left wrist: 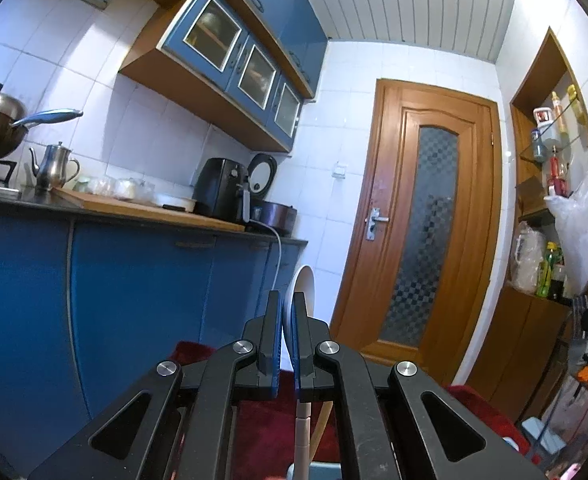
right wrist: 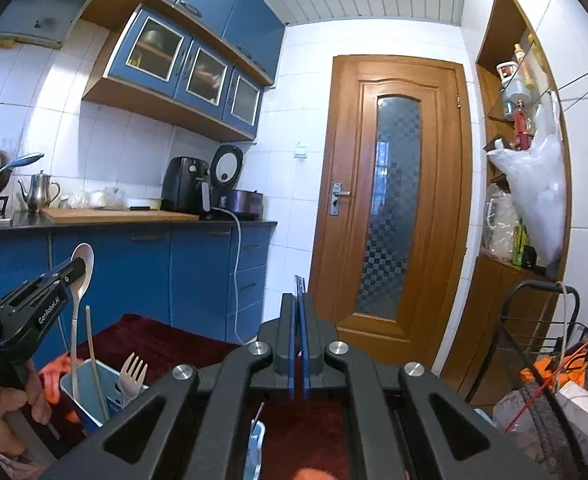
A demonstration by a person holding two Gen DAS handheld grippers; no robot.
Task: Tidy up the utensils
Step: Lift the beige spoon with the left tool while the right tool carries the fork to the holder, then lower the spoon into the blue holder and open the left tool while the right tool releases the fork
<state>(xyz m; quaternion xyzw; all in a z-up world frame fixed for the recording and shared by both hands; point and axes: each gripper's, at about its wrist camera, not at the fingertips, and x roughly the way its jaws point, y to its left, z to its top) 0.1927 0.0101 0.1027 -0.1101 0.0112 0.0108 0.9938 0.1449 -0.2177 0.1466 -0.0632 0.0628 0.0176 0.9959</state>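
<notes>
Left gripper (left wrist: 287, 332), raised and level, clamps a white spoon (right wrist: 81, 276) upright above a blue holder (right wrist: 90, 392); right gripper (right wrist: 299, 336) clamps a fork (right wrist: 300, 285).

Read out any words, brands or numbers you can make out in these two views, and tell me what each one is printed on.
"GenRobot.AI": white lettering on the side of the left gripper, seen from the right wrist view.
Small white print on the left gripper's handle, lower down: too small to read.
Labels on the bottles and jars in the wall niche: too blurred to read.
Air fryer front: no legible marking.
</notes>
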